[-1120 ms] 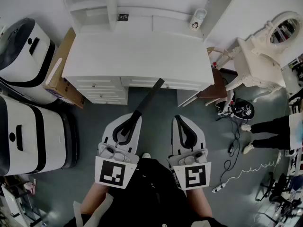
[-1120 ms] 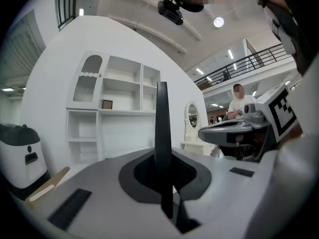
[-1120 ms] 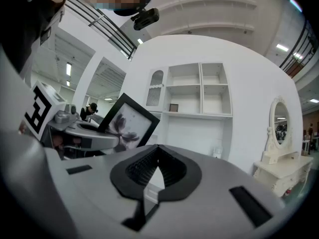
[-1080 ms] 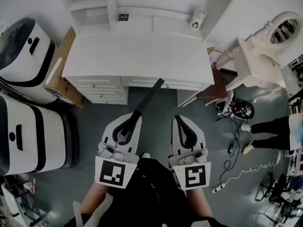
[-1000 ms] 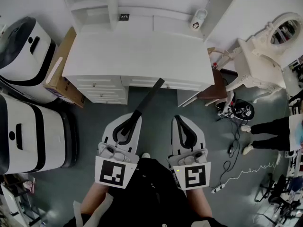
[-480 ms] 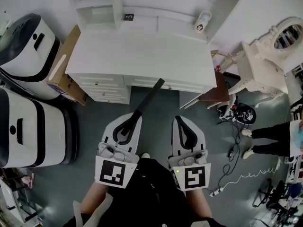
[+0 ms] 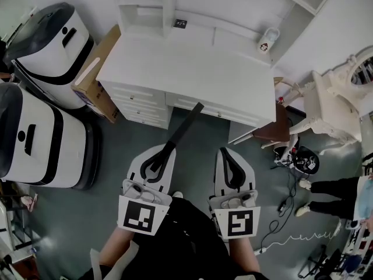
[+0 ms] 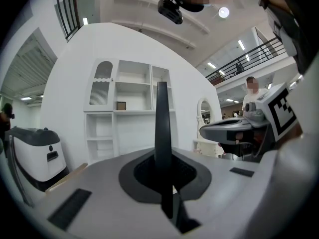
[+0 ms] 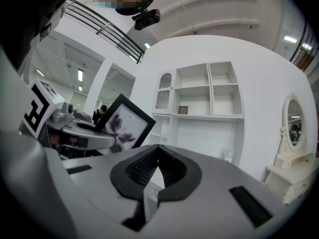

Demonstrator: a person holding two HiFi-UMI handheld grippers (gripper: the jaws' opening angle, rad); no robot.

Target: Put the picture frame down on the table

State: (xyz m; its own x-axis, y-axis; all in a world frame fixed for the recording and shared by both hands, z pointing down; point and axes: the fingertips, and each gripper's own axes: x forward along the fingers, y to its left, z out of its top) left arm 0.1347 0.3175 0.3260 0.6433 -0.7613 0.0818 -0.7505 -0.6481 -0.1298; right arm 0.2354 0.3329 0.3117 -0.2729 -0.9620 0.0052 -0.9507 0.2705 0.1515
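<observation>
Since the earlier frames the table (image 7: 192, 69) has drifted right and nearer in the head view, while both grippers are kept as they were. Nearest, the left gripper (image 7: 152, 167) is clamped on the near end of the frame (image 7: 183, 127). The frame is seen edge-on between its jaws and slants away to the right, off the table, with its far tip seen against the table's near edge. Just right, the jaws of the right gripper (image 7: 231, 171) are shut together. At the table's left end a box (image 7: 96, 74) is leaned, and shelves (image 7: 145, 4) are seen beyond.
</observation>
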